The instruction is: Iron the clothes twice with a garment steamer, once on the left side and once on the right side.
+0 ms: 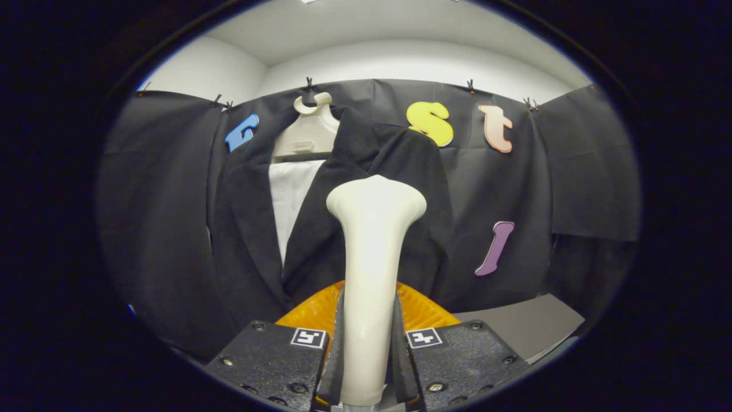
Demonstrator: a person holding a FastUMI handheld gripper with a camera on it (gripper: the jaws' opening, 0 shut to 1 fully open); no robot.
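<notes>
Clamped between the jaws, the garment steamer (369, 269) stands before the dark jacket (246, 229).

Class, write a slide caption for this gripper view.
Gripper shut on cream steamer, aimed at dark jacket on hanger.

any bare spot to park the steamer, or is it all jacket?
Gripper is shut on the garment steamer. One free patch: the grey tabletop, just beyond the fingers, beside the black jacket's hem. Straight ahead it is crowded: jacket, white shirt and hanger.
</notes>
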